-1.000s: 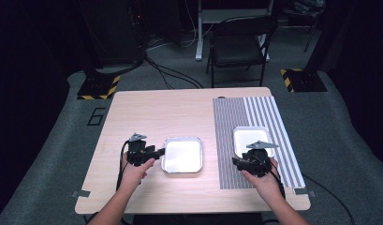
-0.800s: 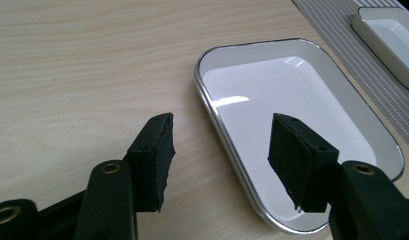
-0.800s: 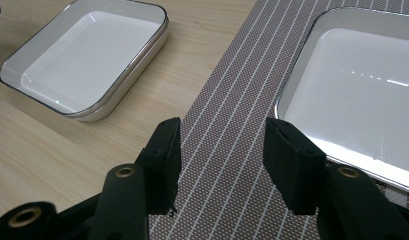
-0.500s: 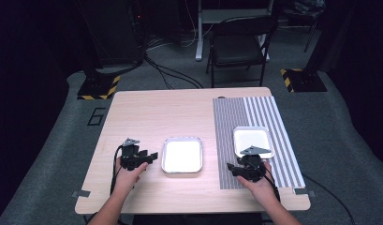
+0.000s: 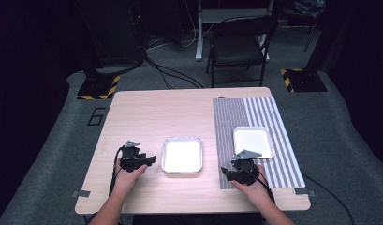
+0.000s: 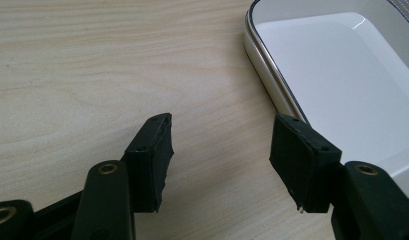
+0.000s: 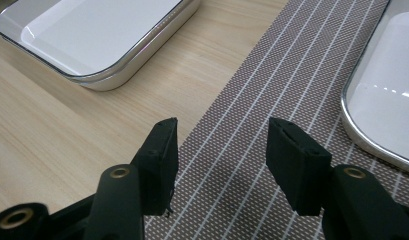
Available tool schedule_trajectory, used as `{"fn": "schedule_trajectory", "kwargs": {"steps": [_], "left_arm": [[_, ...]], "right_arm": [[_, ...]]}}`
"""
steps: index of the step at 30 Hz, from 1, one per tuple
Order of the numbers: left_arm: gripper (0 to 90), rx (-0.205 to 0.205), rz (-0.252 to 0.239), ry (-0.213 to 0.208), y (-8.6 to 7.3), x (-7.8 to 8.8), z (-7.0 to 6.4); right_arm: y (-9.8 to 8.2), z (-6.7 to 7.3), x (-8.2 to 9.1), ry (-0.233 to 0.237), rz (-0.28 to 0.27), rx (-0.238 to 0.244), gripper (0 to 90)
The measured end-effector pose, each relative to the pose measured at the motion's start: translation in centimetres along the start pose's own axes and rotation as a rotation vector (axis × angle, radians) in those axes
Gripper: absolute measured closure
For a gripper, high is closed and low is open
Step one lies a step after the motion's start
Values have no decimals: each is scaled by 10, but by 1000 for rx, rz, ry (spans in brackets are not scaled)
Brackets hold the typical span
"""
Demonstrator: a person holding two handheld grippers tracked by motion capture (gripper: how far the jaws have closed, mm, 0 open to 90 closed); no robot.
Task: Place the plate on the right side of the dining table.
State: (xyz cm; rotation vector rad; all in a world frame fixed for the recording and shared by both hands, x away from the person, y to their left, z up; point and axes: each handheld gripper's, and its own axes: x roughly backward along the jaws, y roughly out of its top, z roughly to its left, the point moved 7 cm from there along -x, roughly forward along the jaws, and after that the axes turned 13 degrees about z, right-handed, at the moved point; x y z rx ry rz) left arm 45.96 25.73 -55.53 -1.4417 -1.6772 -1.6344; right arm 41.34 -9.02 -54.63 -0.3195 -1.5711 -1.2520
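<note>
Both hands have drawn back toward the near edge of the surface (image 5: pixel 147 112) since the earlier high view, and the right tongs' jaws have just been opening with nothing between them. From the high view, the left tongs (image 5: pixel 150 160) sit just left of the centre tray (image 5: pixel 181 155), the right tongs (image 5: pixel 225 174) at the near edge of the striped mat (image 5: pixel 254 117), below the second tray (image 5: pixel 253 141). Seen from the left gripper view, the left tongs (image 6: pixel 219 145) stand spread and empty over bare wood, beside the centre tray's (image 6: pixel 272 75) rolled metal rim. That tray looks light, stiff and slippery; the rim seems the best hold. On the right gripper view, the right tongs (image 7: pixel 221 145) are spread above the mat's weave (image 7: pixel 262 100), with both trays' rims (image 7: pixel 117 75) (image 7: pixel 362 135) close up.
</note>
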Motion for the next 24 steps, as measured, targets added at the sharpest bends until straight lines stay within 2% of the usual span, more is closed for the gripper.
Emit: {"fn": "schedule_trajectory", "kwargs": {"steps": [6, 8, 10, 14, 21, 24], "left_arm": [[415, -1, -21, 17, 1, 3, 1], [415, -2, -23, 28, 2, 3, 4], [415, 12, -18, 35, 1, 3, 7], [414, 37, -24, 30, 1, 3, 11], [402, 44, -32, 34, 2, 3, 12], [396, 44, -30, 39, 2, 3, 13]], "right_arm": [[-3, 4, -5, 16, -8, 7, 433], [-4, 5, -6, 26, -7, -4, 433], [-6, 5, -8, 32, -7, 3, 434], [-5, 2, -10, 3, -24, 49, 434], [-6, 1, -13, 11, -19, 54, 408], [-5, 1, -15, 4, -19, 71, 408]]}}
